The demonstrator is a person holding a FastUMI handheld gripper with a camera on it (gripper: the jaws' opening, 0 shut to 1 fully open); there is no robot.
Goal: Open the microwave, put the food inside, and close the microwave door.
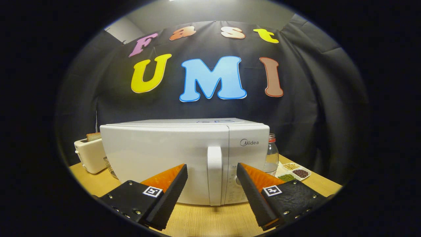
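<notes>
Just before the one white microwave [184,158], the hand-held gripper [212,174] gapes wide, empty, fingers flanking its door handle [214,174]; one toaster [89,154] left, one jar [271,154] right.

Legible text: brand name "Midea" with a round logo mark, printed on the microwave [184,158], upper part of its control panel, right of the vertical door handle [214,174]. Small print beside the panel's knob too blurred to read. Gripper [212,172], fingers spread wide either side of the handle: each carries a square coded marker, no readable characters.
</notes>
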